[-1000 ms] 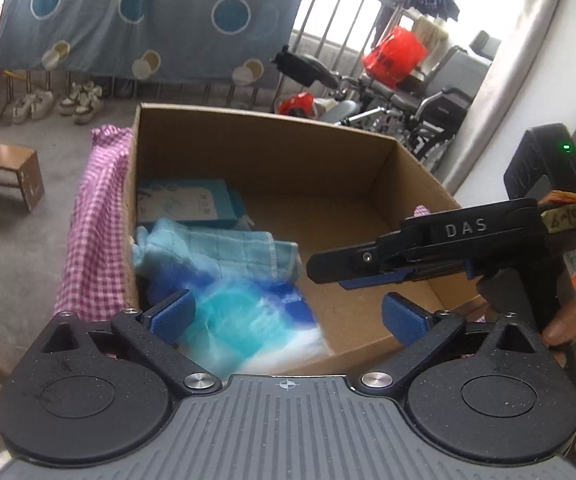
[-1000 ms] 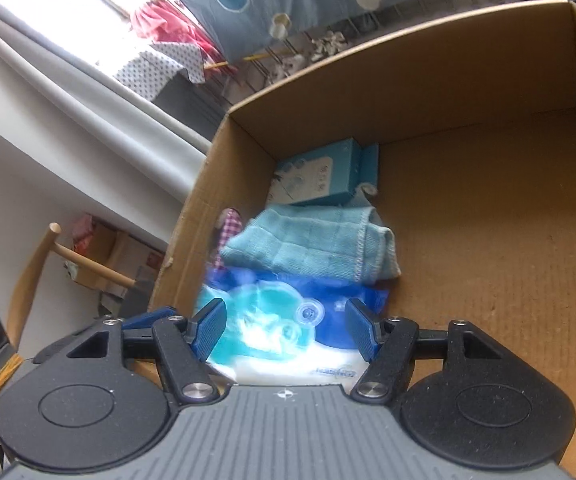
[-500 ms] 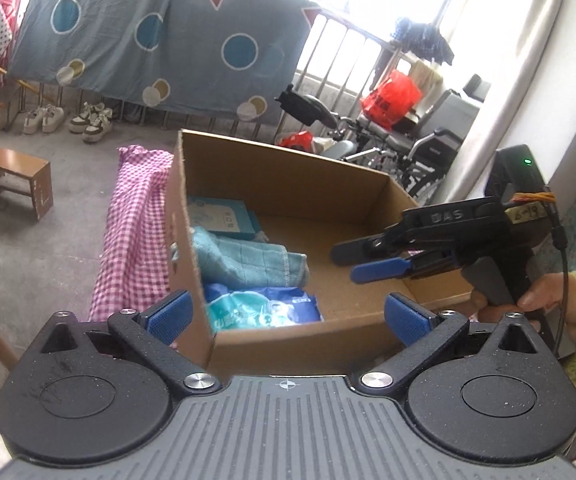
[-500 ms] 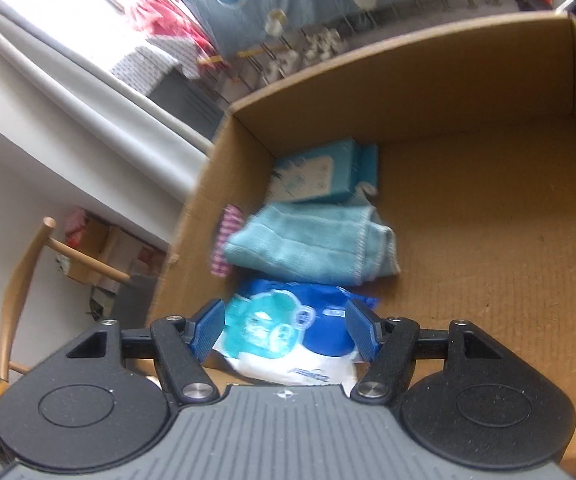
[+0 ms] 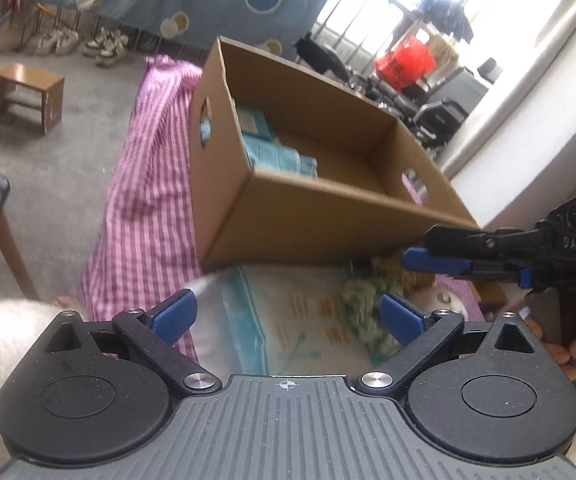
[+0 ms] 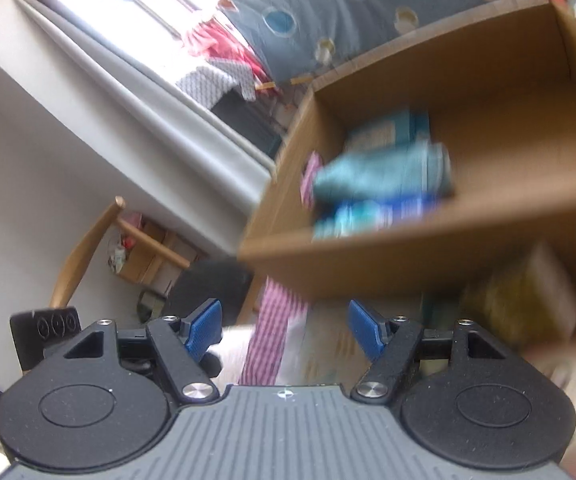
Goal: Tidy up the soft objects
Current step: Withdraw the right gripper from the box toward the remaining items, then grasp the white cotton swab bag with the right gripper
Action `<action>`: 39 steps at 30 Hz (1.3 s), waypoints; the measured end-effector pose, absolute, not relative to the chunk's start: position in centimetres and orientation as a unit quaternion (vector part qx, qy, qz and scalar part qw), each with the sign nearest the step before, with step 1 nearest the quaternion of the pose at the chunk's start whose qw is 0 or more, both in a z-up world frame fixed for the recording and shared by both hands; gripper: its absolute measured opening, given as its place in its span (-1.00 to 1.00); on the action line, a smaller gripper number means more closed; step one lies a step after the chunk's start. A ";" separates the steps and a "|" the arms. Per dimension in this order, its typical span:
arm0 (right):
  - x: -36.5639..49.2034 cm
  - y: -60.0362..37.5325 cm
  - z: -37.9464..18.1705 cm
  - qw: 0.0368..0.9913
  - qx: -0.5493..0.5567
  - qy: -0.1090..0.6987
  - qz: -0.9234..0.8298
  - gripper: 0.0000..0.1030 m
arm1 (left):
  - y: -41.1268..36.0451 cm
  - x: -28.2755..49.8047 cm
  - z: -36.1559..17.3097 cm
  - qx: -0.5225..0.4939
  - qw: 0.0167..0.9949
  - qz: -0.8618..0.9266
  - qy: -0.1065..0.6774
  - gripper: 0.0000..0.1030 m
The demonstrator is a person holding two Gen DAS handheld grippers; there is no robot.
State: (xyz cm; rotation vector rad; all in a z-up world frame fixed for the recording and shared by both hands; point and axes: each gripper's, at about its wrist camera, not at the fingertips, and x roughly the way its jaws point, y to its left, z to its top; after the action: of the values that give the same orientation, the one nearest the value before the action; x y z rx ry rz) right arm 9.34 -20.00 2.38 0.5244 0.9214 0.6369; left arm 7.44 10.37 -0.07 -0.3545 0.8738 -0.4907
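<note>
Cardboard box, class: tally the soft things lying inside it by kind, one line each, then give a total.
Inside the cardboard box:
Teal boxed pack: 1
Folded teal towel: 1
Blue and white plastic pack: 1
Total: 3

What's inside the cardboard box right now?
Along one wall of the cardboard box lie a teal packet, a folded blue towel and a blue wipes pack. The remaining floor looks bare; the near wall hides its front strip.

box contents (image 6: 379,184) blurred, r. wrist.
</note>
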 end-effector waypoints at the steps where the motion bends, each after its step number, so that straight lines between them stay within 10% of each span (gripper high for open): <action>1: 8.9 -19.8 1.5 0.810 0.252 0.441 0.293 0.42 | 10.2 7.2 -0.5 -0.167 0.858 -0.238 0.424 0.79; 9: 7.9 -18.8 -3.7 0.794 0.272 0.483 0.250 0.36 | 8.1 6.1 -3.4 -0.156 0.836 -0.249 0.463 0.50; 39: 7.9 -19.6 -4.3 0.819 0.250 0.479 0.193 0.32 | 7.1 7.8 -5.2 -0.156 0.829 -0.243 0.478 0.56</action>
State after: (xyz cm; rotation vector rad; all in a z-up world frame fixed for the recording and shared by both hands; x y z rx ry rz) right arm 7.91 -19.58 -4.35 0.5329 1.0202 0.4119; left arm 7.82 7.12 -5.22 -0.3307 1.0147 -0.5154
